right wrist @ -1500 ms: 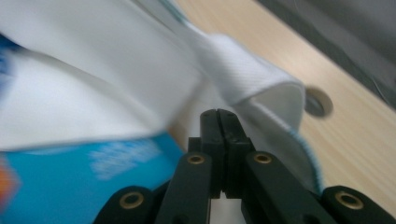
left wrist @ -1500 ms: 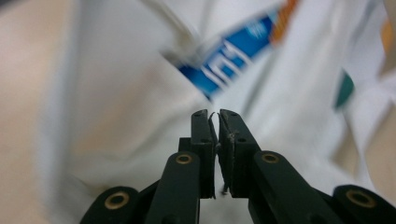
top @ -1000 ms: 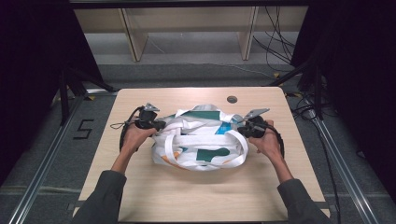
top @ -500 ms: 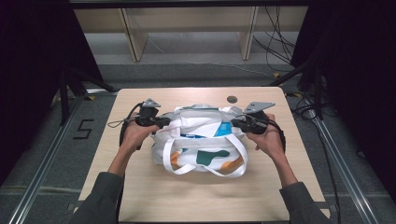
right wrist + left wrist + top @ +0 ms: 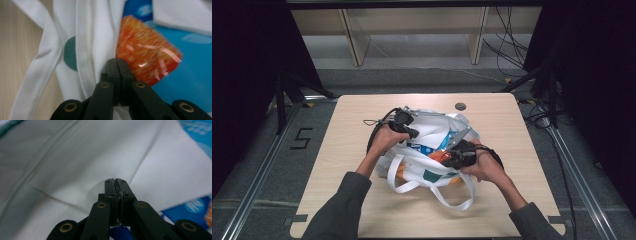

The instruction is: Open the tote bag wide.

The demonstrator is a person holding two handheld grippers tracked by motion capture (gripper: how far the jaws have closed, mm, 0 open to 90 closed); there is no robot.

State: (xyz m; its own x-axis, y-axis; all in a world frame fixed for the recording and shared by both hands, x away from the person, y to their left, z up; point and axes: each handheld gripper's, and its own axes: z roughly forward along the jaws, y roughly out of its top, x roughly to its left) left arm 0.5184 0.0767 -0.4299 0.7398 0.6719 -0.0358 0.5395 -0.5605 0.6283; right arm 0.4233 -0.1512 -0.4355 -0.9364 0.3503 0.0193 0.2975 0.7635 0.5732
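A white cloth tote bag [image 5: 435,131] with teal dots lies crumpled in the middle of the table, its long handles [image 5: 452,196] trailing toward the front edge. Inside it are a blue package [image 5: 190,67] and an orange packet [image 5: 146,51]. My left gripper [image 5: 413,133] is at the bag's far left side; in the left gripper view this gripper [image 5: 115,180] is shut, pinching puckered white fabric [image 5: 75,157]. My right gripper [image 5: 447,158] is at the near right side; in its own view it [image 5: 117,60] is shut on the bag's hemmed rim [image 5: 92,37] beside the orange packet.
The light wooden table [image 5: 362,210] has a round grommet hole [image 5: 460,106] near its far edge. Cables trail from both grippers. Beyond the table stand a low wooden shelf [image 5: 412,30] and dark floor with a "5" marker [image 5: 302,138].
The bag was stretched sideways between the two grippers. Now the left gripper has moved right and the right gripper has come nearer and left, bunching the bag and showing its contents.
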